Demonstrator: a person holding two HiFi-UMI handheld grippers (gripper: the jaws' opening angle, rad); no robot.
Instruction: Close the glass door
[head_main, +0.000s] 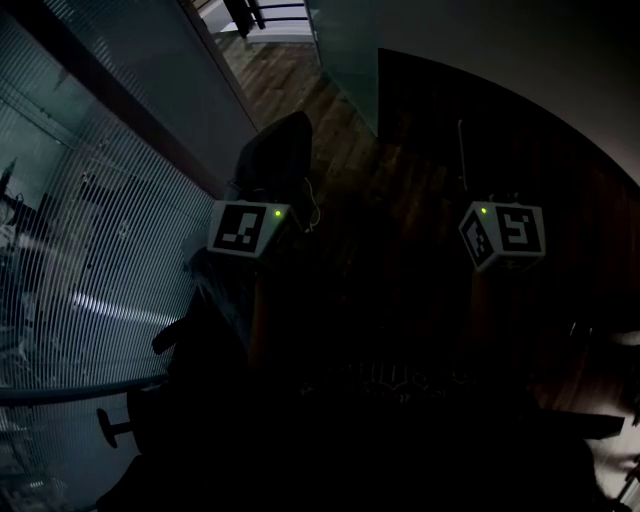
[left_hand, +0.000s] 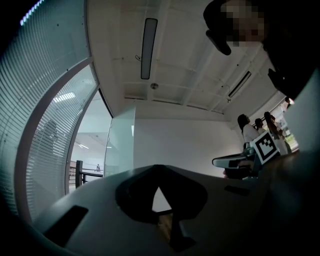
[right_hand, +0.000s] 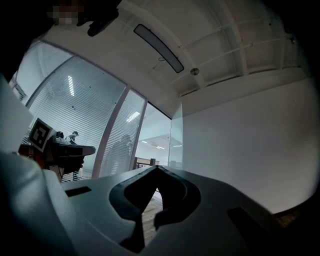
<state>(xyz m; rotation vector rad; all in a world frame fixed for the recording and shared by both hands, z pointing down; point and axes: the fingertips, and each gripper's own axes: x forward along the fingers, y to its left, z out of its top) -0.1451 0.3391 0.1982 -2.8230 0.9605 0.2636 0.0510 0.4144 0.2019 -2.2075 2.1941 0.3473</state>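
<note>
Both grippers are empty and clenched: the left gripper has its jaws pressed tip to tip with nothing between them, and the right gripper is the same. They are held side by side at about the same height, tilted a little upward and aimed down the room.

As far as I can judge, none of the closing has been done. The glass door looks swung back at the far end, standing along the white wall. That leaves a gap between it and the striped glass wall on the left, and a railing and a lit space show through the gap. From the right gripper the door is a narrow pale panel, well apart from both jaws.

Neither gripper touches it. I cannot make out a handle from here. What is left, I'd say, is everything: walk up over the wood floor, reach the door's free edge, and swing it across the gap.
</note>
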